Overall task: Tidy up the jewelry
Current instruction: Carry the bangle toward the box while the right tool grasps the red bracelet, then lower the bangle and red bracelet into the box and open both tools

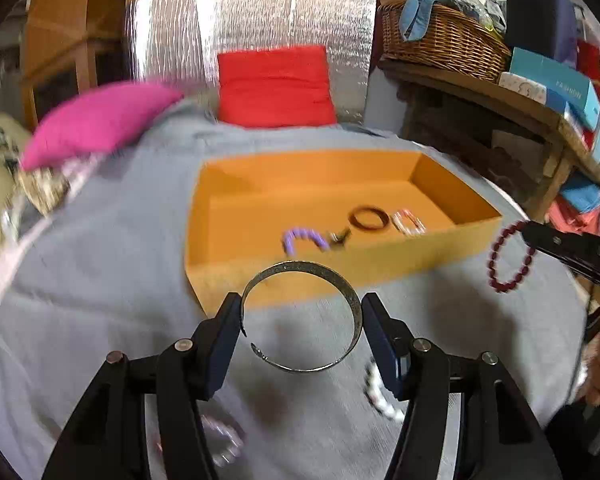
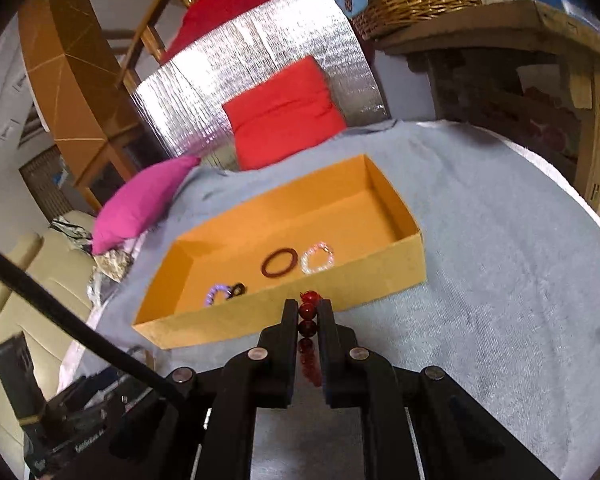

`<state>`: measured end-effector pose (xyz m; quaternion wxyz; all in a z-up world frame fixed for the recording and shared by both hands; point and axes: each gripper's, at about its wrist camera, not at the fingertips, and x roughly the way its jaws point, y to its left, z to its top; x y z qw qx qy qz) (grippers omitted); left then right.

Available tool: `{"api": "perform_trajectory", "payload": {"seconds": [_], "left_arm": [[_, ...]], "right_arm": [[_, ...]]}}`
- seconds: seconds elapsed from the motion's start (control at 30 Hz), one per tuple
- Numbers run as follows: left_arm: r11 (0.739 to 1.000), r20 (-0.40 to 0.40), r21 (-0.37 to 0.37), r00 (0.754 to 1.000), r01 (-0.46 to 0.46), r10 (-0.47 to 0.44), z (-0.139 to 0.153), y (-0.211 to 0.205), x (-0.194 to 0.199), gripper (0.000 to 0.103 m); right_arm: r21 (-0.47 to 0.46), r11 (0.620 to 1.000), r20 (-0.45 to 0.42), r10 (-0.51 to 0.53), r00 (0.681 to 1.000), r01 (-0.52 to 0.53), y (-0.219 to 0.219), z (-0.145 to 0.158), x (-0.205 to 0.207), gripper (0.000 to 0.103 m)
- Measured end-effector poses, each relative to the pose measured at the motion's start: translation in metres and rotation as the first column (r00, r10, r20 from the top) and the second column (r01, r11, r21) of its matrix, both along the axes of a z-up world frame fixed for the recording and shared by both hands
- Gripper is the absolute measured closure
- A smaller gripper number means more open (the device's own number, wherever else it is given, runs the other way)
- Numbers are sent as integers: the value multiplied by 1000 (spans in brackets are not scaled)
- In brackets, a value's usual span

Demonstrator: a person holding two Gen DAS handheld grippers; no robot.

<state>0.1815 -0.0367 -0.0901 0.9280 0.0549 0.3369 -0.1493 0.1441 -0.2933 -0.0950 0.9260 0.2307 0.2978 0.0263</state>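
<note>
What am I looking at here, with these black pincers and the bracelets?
No robot: a person holds a hand tool with two jaws in each hand, each carrying a wide-angle camera looking along them. The left tool grips a silver open bangle. The right tool pinches a red bead bracelet, also seen dangling in the left picture. Ahead, on a grey cloth, sits an orange box holding a brown ring, a clear bead bracelet and a purple one.

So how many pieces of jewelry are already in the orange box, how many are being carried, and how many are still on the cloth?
In the orange box: 4
Held in grippers: 2
On the grey cloth: 2, blurred
Total: 8
</note>
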Motion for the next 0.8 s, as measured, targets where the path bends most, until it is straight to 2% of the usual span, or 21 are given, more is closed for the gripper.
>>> {"api": "perform_trajectory", "payload": {"seconds": [0.07,0.23,0.37,0.5,0.8], "left_arm": [[999,44,39,999,-7,5,10,-6,7,41],[999,102,52,995,-14,9,21,-11,17,41],[999,105,39,994,-11,6,17,-11,24,41],[1000,66,23,998,-9,7,12,-13,36,41],[999,111,-11,993,-30,31,29,-13,58,41]], "right_arm": [[-4,1000,17,1,1000,-1,2,4,0,93],[-5,1000,46,-1,999,1,6,10,3,93],[-14,1000,50,3,999,-2,12,13,9,93],[-38,999,69,9,998,-7,19,17,18,93],[-22,1000,142,-10,990,14,20,38,63,93]]}}
